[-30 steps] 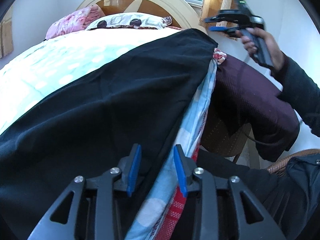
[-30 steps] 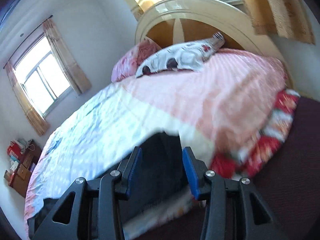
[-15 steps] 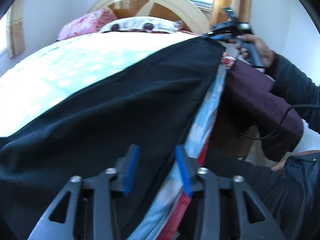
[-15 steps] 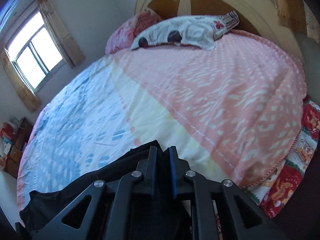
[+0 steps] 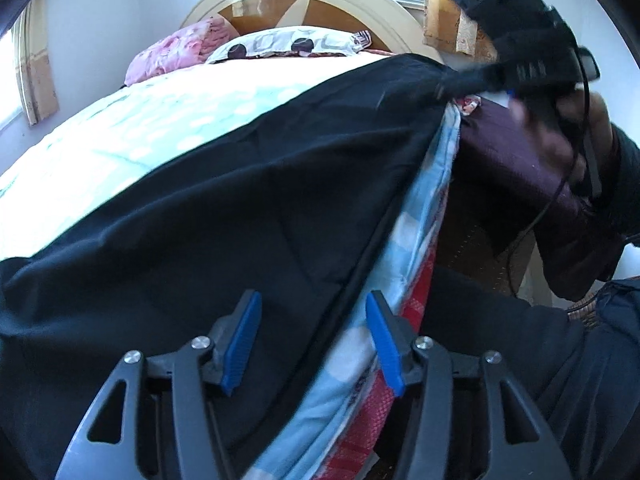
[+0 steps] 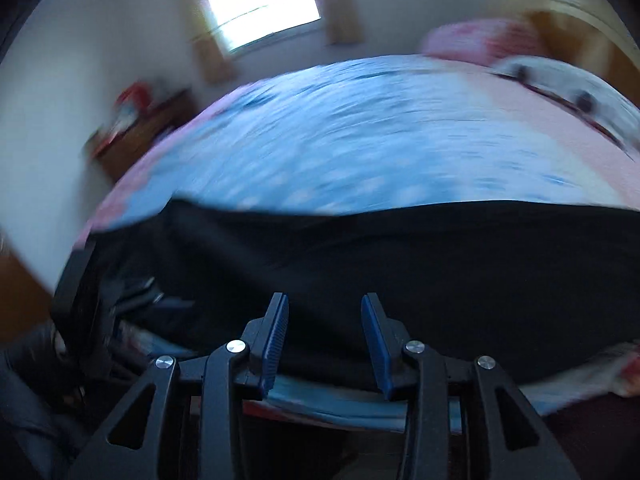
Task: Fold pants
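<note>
We see black fabric pants (image 5: pixel 224 208) spread along the near edge of the bed's pale blue patterned quilt (image 5: pixel 132 128), left hand-held gripper (image 5: pixel 312 340) jaws opening over the pants' edge, right hand-held gripper (image 6: pixel 324 344) jaws opening above black cloth, gripping nothing.
</note>
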A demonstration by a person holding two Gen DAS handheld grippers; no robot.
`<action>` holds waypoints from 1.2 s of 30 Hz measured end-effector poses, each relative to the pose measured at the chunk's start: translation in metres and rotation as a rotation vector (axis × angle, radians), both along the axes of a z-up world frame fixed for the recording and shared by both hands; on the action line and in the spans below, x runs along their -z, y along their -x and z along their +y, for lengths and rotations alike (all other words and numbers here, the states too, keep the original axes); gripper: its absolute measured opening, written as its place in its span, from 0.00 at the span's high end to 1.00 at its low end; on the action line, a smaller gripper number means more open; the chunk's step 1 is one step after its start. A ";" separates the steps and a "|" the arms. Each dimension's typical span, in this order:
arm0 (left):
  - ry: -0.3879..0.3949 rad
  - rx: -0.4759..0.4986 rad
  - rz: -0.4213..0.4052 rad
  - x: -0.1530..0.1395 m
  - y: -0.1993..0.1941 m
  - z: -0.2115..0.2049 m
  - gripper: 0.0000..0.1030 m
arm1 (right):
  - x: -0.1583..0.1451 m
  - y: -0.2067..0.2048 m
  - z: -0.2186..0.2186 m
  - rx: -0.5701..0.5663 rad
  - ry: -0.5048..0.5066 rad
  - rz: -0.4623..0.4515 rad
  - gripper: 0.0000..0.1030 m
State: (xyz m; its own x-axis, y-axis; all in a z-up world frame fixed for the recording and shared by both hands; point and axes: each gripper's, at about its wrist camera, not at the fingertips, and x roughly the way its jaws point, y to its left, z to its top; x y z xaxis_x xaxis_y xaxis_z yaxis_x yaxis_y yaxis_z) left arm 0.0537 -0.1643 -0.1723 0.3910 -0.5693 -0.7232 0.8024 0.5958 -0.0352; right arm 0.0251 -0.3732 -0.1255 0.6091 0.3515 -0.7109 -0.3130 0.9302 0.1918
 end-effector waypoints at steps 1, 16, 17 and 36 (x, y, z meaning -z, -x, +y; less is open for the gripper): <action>0.010 0.005 0.007 -0.001 0.001 0.002 0.46 | 0.011 -0.005 0.012 -0.030 -0.011 0.041 0.61; 0.132 0.000 -0.009 -0.036 -0.014 -0.008 0.45 | -0.005 0.048 -0.159 0.503 -0.329 -0.008 0.61; 0.128 -0.004 -0.009 -0.036 -0.019 -0.012 0.45 | -0.005 0.055 -0.181 0.583 -0.356 -0.021 0.61; -0.004 -0.126 0.021 -0.014 -0.079 -0.060 0.24 | 0.028 0.069 -0.282 0.888 -0.613 -0.024 0.58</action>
